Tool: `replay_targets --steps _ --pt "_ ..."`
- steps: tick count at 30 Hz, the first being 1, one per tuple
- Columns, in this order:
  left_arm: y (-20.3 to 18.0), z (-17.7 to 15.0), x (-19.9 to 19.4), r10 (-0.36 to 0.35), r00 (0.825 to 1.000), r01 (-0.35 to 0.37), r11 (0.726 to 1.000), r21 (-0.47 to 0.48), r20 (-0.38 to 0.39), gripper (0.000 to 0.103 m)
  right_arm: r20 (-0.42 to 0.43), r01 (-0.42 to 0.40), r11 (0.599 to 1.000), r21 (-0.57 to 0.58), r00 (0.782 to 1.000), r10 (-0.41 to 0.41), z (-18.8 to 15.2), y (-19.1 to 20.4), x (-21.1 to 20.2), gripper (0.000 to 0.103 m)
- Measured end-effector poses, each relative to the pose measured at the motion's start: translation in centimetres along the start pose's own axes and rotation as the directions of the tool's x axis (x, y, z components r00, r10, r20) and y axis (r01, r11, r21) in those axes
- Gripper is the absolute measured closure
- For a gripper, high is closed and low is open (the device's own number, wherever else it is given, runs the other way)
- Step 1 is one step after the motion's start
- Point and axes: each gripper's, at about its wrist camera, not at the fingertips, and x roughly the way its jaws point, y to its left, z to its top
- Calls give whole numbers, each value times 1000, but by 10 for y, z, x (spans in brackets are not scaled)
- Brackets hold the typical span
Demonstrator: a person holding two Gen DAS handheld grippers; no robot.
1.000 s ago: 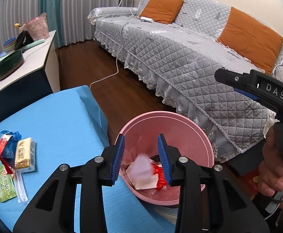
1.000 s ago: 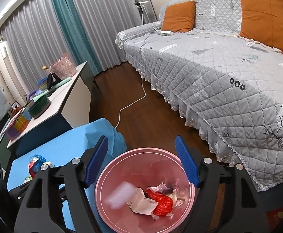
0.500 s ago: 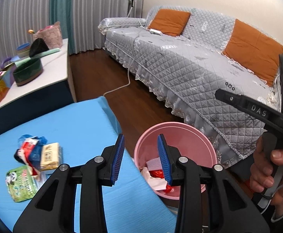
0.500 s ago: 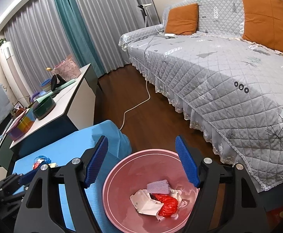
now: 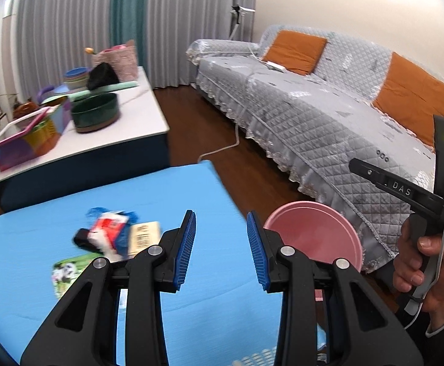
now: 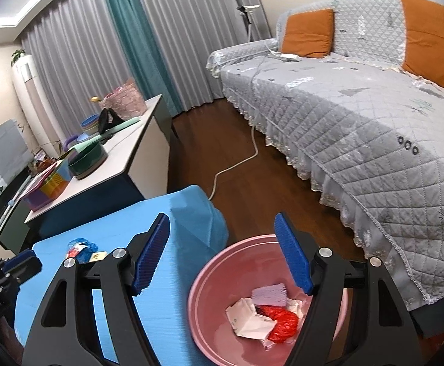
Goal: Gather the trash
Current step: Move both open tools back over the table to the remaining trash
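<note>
With both jaws apart and empty, the left hand-held gripper (image 5: 221, 245) faced the remaining wrappers (image 5: 116, 238) on the blue bench (image 5: 209, 299), which called for a centred, low approach, while the right hand-held gripper (image 6: 226, 254) hovered, also gaping, over the pink basin (image 6: 222, 274).

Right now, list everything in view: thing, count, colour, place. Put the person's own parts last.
basin: one, pink, on the floor beside the blue table.
trash in basin: several pieces, white, lilac, red.
trash pile: a few wrappers, blue, red, tan, green, on the blue table.
sofa: one, grey quilted cover, with orange cushions.
cabinet: one, white top, holding a green bowl, baskets and dishes.
cable: one, white, on the wood floor.
curtains: grey and teal.
left gripper: open, empty.
right gripper: open, empty.
hand: holding the right gripper's handle.
</note>
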Motion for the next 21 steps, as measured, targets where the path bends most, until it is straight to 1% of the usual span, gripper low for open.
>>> replay_targets --steps 4,8,11,12,13,15,18,19,21 --pt "30 -3 -14 42 999 -42 999 -34 10 68 -5 -30 999 -28 1000 30 -1 22 5 35" --pt "60 -7 -26 87 996 -86 994 -70 18 68 -21 -57 997 -56 998 56 -4 45 14 39" --pt "84 -9 -37 125 992 -122 988 -99 26 68 -38 -80 994 -76 996 77 -8 64 24 48" --pt "94 -10 -42 137 990 -133 984 -114 29 68 -46 -89 993 -83 995 85 -10 71 28 54" --pt "108 -10 -47 154 987 -148 980 -135 35 68 -52 -99 991 -86 994 94 -12 76 30 57" --pt "128 -11 -57 184 982 -174 970 -170 46 68 -65 -128 988 -91 990 122 -16 88 35 68" --pt "167 -14 -73 232 971 -214 950 -227 56 71 -81 -164 981 -102 984 156 -20 107 42 74" --pt "175 -15 -75 244 968 -225 945 -235 56 73 -86 -173 979 -107 983 164 -22 113 43 74" --pt "198 -18 -81 271 961 -248 933 -259 54 73 -97 -188 975 -123 980 176 -26 125 48 74"
